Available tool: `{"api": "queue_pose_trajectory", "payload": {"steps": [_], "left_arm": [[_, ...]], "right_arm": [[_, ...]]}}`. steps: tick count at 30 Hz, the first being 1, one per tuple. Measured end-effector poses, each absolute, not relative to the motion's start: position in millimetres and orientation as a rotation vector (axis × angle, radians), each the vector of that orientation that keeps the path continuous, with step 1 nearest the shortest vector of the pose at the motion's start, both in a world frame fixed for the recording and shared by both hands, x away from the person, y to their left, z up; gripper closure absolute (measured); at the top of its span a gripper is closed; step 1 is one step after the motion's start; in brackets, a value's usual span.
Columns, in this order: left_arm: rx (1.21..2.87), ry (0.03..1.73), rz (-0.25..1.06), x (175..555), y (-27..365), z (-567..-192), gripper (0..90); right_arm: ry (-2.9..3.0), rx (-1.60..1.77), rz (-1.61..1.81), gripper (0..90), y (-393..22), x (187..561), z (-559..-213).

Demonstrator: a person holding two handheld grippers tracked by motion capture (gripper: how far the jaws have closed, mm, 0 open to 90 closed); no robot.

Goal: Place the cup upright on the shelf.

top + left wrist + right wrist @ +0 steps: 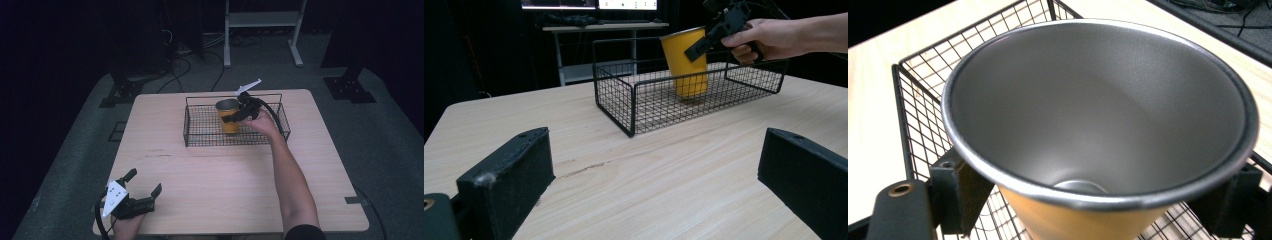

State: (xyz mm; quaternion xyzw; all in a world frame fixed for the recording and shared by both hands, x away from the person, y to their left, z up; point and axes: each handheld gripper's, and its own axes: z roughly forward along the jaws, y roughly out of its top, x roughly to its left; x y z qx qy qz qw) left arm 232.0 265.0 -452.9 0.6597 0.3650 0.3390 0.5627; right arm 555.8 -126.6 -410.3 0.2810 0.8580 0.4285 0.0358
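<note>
The right gripper point(239, 114) has its two black jaws closed around the yellow, metal-lined tapered cup point(229, 116), one jaw on each side of the wall just under the rolled rim, as the right gripper view shows, with the cup's grey inside point(1098, 110) open toward the camera. The cup stands upright, or nearly so, in the black wire-mesh basket point(200, 131) on the far half of the pale wooden table point(225, 175); I cannot tell whether its base rests on the mesh or hangs just above it. The step in hand looks like setting the cup in the basket or lifting it out, and either way it is best done by keeping the cup plumb, the squeeze even, and moving straight up or down so the base clears the wire wall. The left gripper point(145, 192) rests at the near left corner of the table, well apart from the basket, its jaws spread wide with nothing between them.
</note>
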Motion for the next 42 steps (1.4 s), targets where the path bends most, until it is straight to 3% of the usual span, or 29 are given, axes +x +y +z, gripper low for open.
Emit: {"api": "queue_pose_trajectory", "payload": {"steps": [42], "left_arm": [[1.558,0.858,0.800,232,263,-453,0.1]], "right_arm": [[2.740,0.788,1.009,14.5,-134,540,-405]]}}
